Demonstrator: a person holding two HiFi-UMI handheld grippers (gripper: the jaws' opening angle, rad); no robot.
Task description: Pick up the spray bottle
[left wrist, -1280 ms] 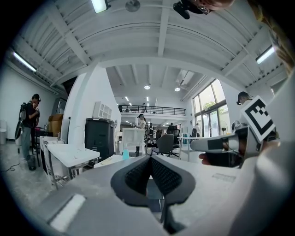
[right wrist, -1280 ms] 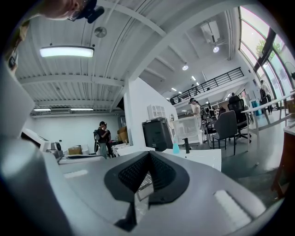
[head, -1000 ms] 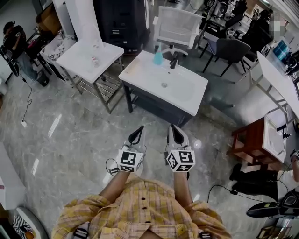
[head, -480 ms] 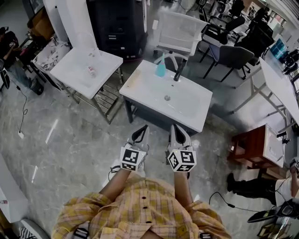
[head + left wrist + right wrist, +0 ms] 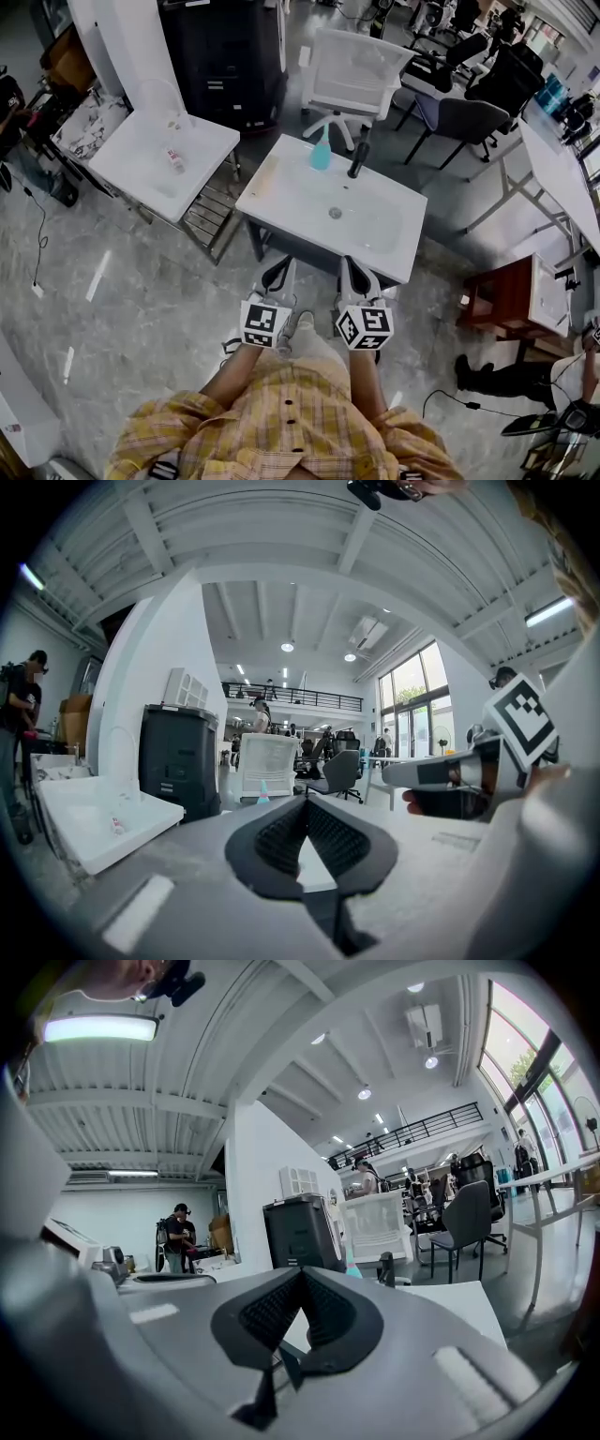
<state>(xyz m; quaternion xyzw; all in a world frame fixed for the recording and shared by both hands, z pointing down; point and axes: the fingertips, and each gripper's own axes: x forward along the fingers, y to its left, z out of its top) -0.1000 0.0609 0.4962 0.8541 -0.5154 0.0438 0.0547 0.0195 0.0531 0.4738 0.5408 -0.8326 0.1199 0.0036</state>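
A teal spray bottle (image 5: 321, 153) stands at the back edge of a white sink basin (image 5: 281, 183), just left of a black faucet (image 5: 356, 161). My left gripper (image 5: 275, 274) and right gripper (image 5: 354, 272) are held side by side at the basin's near edge, both shut and empty, well short of the bottle. In the left gripper view the spray bottle (image 5: 263, 790) is small and far beyond my left gripper (image 5: 305, 803). From the right gripper view the spray bottle (image 5: 351, 1267) peeks out beside the faucet (image 5: 384, 1267), past my right gripper (image 5: 302, 1277).
A second white basin (image 5: 122, 164) with a small bottle (image 5: 174, 159) stands to the left. Behind the sink are a white chair (image 5: 352, 66) and a dark cabinet (image 5: 225, 56). A red-brown side table (image 5: 506, 291) and office chairs stand to the right.
The sink has drawn closer to both grippers as the person walks toward it. Both grippers stay shut and side by side.
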